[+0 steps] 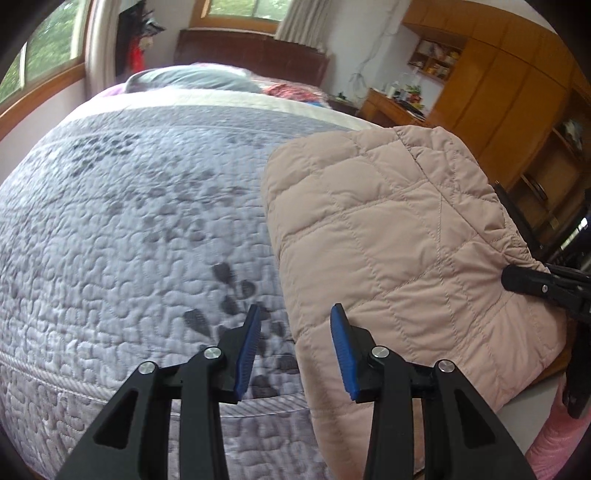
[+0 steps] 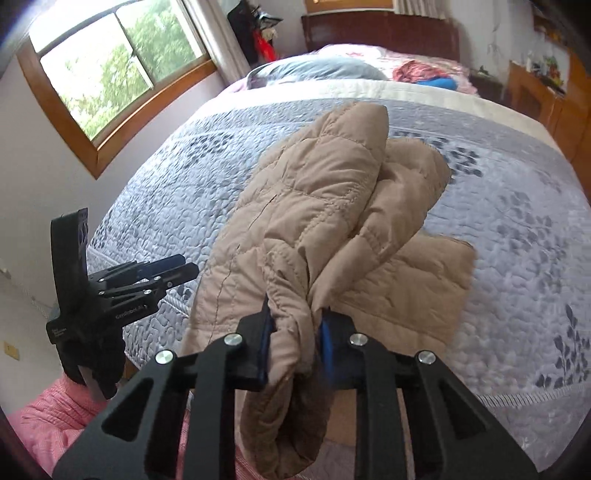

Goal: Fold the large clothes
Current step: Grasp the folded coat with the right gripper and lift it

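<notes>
- Left wrist view: left gripper (image 1: 295,332) over the bed (image 1: 129,221), fingers (image 1: 248,347) spread wide, nothing between them, just beside the left edge of the quilted jacket (image 1: 388,240).
- Right wrist view: right gripper (image 2: 295,332) clamped on a bunched sleeve end of the jacket (image 2: 314,221); blue fingers (image 2: 327,343) pressed against fabric.
- Jacket folded over, spread across the grey patterned quilt (image 2: 517,240).
- Pillow (image 2: 317,70) at the bed's far end.

Home bedroom, bed (image 1: 147,206) under grey quilted cover, pillow (image 1: 192,79) by dark headboard (image 1: 258,55), wood-framed windows (image 2: 110,62), curtains (image 1: 303,22), built-in wooden wardrobe (image 1: 509,85).
</notes>
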Action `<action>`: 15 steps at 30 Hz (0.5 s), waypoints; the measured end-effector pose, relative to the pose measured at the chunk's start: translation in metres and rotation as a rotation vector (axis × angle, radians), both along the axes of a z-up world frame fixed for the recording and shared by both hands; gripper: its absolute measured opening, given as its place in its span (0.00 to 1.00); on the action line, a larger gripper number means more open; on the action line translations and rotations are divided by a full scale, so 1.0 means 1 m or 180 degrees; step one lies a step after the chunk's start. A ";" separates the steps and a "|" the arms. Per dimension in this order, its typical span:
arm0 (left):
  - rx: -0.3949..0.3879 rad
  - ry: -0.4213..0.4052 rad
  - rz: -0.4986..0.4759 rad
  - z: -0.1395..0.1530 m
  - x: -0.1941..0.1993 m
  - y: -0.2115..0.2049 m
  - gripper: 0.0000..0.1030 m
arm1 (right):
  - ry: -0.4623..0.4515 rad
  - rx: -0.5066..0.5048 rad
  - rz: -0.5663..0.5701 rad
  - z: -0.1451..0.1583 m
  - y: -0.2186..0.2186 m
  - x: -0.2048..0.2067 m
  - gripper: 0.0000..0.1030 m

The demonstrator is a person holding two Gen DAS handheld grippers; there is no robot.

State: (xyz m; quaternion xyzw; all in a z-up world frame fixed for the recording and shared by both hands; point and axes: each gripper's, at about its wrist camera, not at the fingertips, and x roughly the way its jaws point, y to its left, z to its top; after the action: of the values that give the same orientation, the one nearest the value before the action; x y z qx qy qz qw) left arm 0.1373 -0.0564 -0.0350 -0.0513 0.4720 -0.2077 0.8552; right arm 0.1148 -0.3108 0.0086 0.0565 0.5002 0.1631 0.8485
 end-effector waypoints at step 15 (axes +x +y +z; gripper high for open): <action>0.0188 0.0072 -0.0278 -0.018 -0.010 -0.046 0.38 | 0.0232 0.0296 -0.0365 -0.065 -0.055 -0.032 0.21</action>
State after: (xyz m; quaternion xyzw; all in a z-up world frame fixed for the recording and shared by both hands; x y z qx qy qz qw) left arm 0.1271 -0.1026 -0.0534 -0.0078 0.4893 -0.2303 0.8411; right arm 0.0829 -0.3660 -0.0568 0.1303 0.5185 0.1351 0.8342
